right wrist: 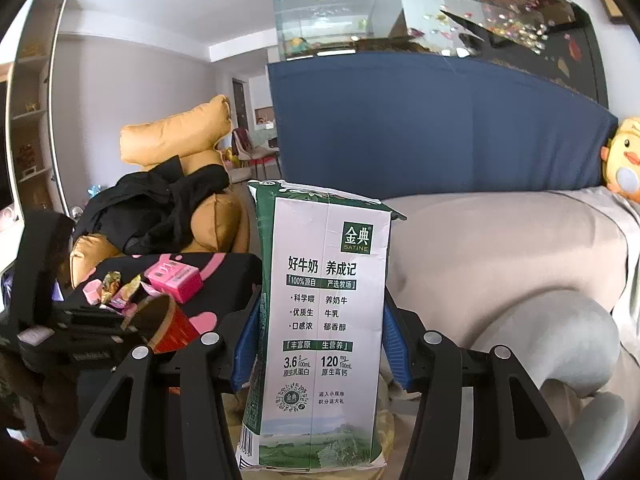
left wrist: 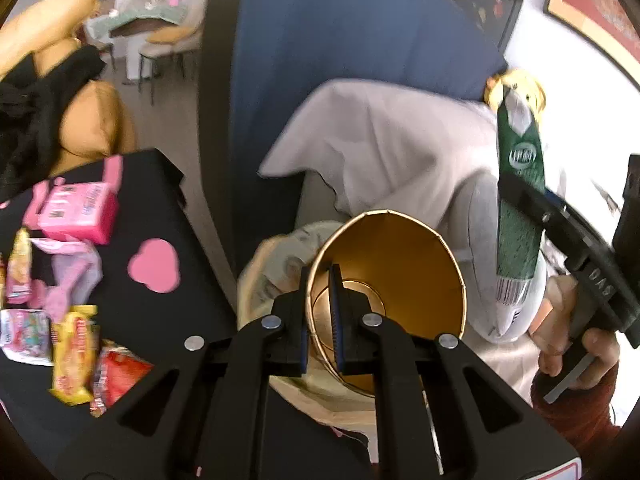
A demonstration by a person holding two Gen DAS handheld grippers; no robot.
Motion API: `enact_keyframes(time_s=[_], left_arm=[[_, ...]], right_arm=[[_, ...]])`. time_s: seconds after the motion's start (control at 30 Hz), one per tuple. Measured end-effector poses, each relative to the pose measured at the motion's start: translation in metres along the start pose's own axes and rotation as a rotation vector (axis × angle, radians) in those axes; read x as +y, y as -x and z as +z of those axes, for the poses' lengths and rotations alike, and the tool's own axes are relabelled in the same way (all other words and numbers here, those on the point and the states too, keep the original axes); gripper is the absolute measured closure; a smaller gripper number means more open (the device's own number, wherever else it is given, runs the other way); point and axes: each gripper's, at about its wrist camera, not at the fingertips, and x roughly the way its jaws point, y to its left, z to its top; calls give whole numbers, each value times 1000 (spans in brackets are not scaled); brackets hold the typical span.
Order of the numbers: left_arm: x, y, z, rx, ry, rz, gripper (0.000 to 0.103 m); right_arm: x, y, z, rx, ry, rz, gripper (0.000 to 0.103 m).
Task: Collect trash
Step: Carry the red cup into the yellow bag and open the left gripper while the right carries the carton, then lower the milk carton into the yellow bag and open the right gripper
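Observation:
My left gripper is shut on the wall of a paper cup with a gold inside, one finger in and one out. The cup hangs over a pale bag-lined bin. My right gripper is shut on an upright green and white milk carton, its blue pads pressing both sides. In the left wrist view that carton sits at the right, with the right gripper and a hand. The right wrist view shows the cup's red outside at the left gripper.
A black table with pink shapes carries a pink box, a yellow wrapper, a red wrapper and other wrappers. A beige sofa with a duck plush stands right, an orange armchair with black clothes left.

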Motion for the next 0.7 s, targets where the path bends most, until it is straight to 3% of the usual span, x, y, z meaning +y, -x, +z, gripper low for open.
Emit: enact_keyframes(time_s=[0.17, 0.27, 0.53, 0.7], left_arm=[[-4, -34, -1, 33, 10, -30, 94], [-1, -45, -1, 25, 10, -14, 66], [15, -28, -19, 24, 13, 31, 63], [32, -14, -35, 35, 47, 43, 63]], right_arm=[[-7, -5, -7, 13, -5, -16, 52], [-13, -6, -11, 19, -25, -19, 52], [-14, -26, -20, 27, -51, -9, 52], [7, -67, -34, 103, 7, 6, 52]])
